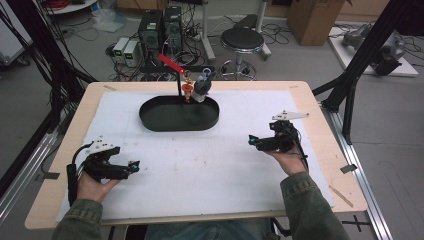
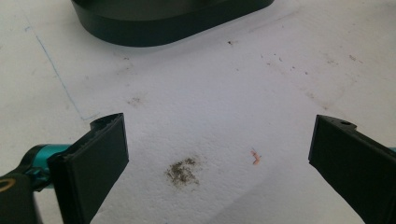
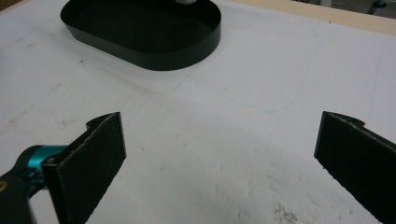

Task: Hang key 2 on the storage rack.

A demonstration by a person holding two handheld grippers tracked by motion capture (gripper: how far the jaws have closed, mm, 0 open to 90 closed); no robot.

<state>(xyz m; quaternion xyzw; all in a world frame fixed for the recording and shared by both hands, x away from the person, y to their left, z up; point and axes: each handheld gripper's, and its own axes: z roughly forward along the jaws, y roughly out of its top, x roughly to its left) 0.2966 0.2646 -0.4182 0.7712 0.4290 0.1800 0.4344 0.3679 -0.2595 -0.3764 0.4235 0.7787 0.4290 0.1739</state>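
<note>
A person sits at the bench [image 1: 320,165] with a hand-held gripper in each hand. The left hand-held gripper [image 1: 134,166] lies low over the white mat [image 1: 210,165], near the front left corner. Its jaws stand wide apart and hold nothing. In the left gripper view, a small dark smudge [image 2: 183,171] and a tiny pink crumb [image 2: 255,157] lie on the mat between the jaws.

The right hand-held gripper [image 1: 253,142] is on the right side of the mat, a bit farther from the person than the left one. Its jaws are wide apart too, with nothing in them.

The black tray [image 1: 179,125] sits at the far middle of the mat, well apart from both grippers. It is long and round at the ends, with a low wall. Both grippers point toward it. At its far rim stand a thin black post with a red bar [image 1: 171,63] on top, a small orange thing [image 1: 188,90] and a grey and white thing [image 1: 202,87]. I cannot tell what these small things are.
</note>
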